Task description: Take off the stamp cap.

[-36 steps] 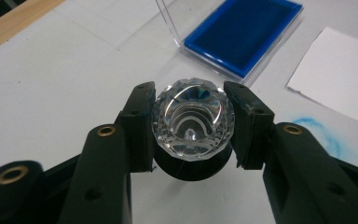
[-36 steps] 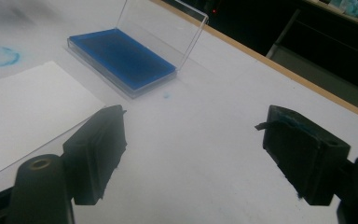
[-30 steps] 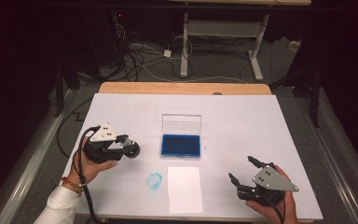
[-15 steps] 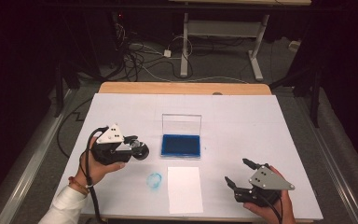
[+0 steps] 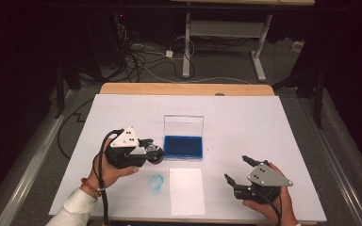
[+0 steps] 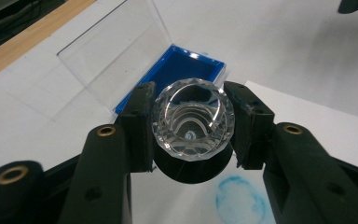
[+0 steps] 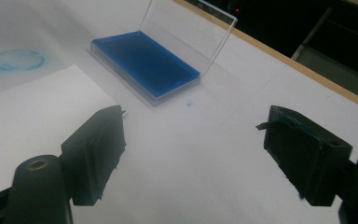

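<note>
A: So, where does the stamp (image 6: 192,122) sit right now?

B: Clamped between the jaws of the left gripper (image 5: 147,153), its clear faceted knob facing the gripper's camera and its dark base pointing away, down toward the table (image 5: 245,113). The jaws press on it from both sides.

A: And the ink pad (image 5: 183,146)?

B: Just ahead of those jaws and a touch to one side, its clear lid (image 6: 116,53) propped open behind the blue tray. The stamp's axis runs roughly along the jaws, so I'd judge the base needs tipping down over the blue.

A: What lies nearer the left gripper, pad or paper (image 5: 186,190)?

B: The pad is just past the tips; the white sheet lies back toward the person, beside a round blue print (image 5: 156,181) on the table.

A: The other hand?

B: The right gripper (image 5: 237,169) holds nothing, jaws wide apart, well off to the far side of the pad. The left one is plainly nearer.
</note>
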`<state>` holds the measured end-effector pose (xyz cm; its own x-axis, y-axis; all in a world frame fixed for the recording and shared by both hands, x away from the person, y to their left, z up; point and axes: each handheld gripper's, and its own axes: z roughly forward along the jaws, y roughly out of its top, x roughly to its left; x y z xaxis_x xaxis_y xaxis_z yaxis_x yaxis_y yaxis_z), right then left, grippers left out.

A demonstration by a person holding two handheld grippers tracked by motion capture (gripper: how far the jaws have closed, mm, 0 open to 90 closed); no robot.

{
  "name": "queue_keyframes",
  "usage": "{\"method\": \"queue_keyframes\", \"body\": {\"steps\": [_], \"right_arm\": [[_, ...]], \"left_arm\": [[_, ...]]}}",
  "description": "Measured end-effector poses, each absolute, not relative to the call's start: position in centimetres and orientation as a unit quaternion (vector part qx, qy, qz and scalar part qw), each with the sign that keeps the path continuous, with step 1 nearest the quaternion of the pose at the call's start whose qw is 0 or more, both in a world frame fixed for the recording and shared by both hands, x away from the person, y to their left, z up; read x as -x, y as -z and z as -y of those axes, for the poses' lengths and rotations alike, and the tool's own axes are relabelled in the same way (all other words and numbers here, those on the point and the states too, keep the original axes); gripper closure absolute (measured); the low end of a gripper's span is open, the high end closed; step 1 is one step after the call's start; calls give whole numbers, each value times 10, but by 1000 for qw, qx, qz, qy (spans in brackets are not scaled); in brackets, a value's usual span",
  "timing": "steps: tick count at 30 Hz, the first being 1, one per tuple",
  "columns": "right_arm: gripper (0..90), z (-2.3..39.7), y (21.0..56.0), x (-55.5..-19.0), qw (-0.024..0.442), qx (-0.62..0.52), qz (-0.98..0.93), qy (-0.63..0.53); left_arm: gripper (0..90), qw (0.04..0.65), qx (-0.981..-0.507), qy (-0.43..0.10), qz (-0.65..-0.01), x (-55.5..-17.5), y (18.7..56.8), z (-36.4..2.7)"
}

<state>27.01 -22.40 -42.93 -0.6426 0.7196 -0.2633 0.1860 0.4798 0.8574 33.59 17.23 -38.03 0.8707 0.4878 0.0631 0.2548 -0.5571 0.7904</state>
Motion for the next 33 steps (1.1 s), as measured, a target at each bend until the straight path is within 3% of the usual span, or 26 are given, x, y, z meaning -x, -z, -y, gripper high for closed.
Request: {"method": "queue_keyframes", "body": {"steps": [13,33], "right_arm": [[237,203,420,-289,282,-250,-821,-428],[219,115,418,-312,229,-188,-841,-453]], "left_arm": [[544,442,-866,-130,-194,-337,370,-150],[544,472,-855,-101,-187,-338,362,-121]]}}
